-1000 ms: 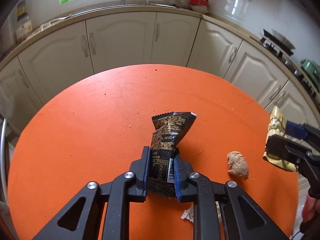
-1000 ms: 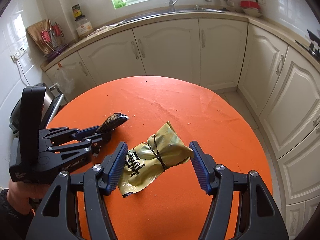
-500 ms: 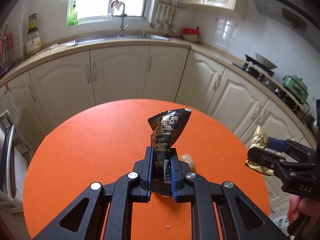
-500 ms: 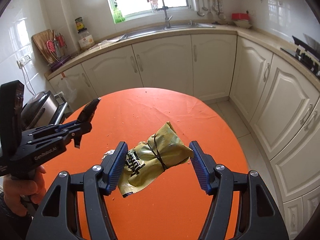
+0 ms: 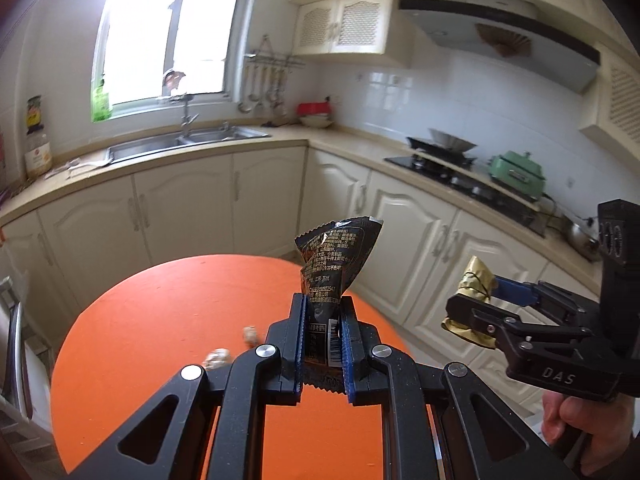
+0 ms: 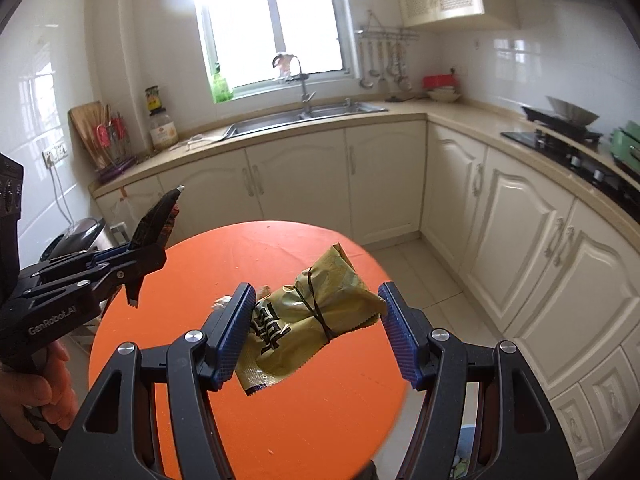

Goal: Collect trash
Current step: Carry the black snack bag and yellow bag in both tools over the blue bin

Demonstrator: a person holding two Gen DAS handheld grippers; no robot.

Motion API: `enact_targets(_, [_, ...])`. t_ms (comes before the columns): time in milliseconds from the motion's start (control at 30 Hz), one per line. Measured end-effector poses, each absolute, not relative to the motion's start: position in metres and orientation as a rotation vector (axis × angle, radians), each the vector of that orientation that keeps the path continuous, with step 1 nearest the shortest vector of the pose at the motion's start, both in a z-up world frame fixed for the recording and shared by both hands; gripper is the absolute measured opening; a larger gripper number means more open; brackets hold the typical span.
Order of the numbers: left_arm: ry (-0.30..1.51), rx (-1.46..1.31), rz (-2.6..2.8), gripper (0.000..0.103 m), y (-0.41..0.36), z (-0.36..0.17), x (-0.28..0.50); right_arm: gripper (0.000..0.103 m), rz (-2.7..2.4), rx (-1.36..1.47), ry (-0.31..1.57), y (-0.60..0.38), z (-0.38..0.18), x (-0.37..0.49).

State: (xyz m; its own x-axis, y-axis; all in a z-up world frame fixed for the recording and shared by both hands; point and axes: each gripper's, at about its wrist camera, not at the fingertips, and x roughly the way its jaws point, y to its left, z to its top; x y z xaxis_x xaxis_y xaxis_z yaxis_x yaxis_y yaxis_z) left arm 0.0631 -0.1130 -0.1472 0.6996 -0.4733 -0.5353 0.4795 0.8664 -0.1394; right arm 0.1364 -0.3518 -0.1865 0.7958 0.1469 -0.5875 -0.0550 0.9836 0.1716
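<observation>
left hand-held gripper [image 5: 323,344] | lifted black wrapper [image 5: 334,258] off orange table [image 5: 160,320] | right hand-held gripper [image 6: 316,334] | raised yellow wrapper [image 6: 316,316] higher

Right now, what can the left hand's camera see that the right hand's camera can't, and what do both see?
Only the left wrist view shows the range hood and the printed face of the black wrapper pinched in the left gripper.

Only the right wrist view shows the cutting board by the wall, the floor tiles, and the yellow wrapper wedged across the right gripper.

Both show the orange table, the sink, the window, the green pot and the small scraps on the table.
</observation>
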Motion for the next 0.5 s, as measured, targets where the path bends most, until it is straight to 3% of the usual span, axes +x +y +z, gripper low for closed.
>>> enact_targets(500, [0.638, 0.087, -0.871, 0.011, -0.225, -0.159, 0.009, 0.064, -0.246, 0.259, 0.674, -0.515, -0.21, 0.024])
